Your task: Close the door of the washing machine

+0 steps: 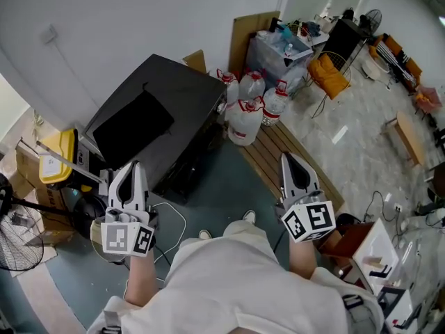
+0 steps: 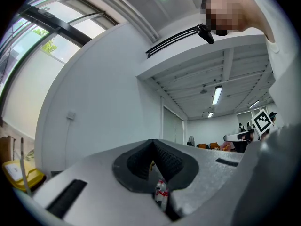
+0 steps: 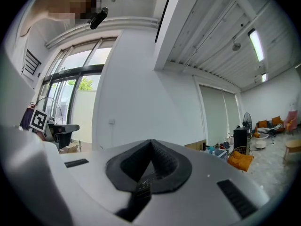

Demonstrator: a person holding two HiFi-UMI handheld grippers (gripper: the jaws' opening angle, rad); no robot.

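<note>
The washing machine (image 1: 174, 92) is a black box against the white wall at upper left of the head view, with a darker panel (image 1: 132, 127) on its top face. Whether its door stands open I cannot tell. My left gripper (image 1: 132, 167) hovers in front of the machine's near side, jaws shut with nothing between them. My right gripper (image 1: 286, 158) is held further right, over the wooden slats, also shut and empty. In the left gripper view the jaws (image 2: 153, 147) meet in a point, and the same holds in the right gripper view (image 3: 151, 147).
Large water bottles (image 1: 247, 110) stand right of the machine, with a wooden slatted platform (image 1: 278, 152) in front of them. A clear plastic bin (image 1: 281, 51) and an orange cushion (image 1: 328, 75) sit behind. A yellow container (image 1: 59, 155), a fan (image 1: 14, 235) and floor cables (image 1: 170, 218) lie left.
</note>
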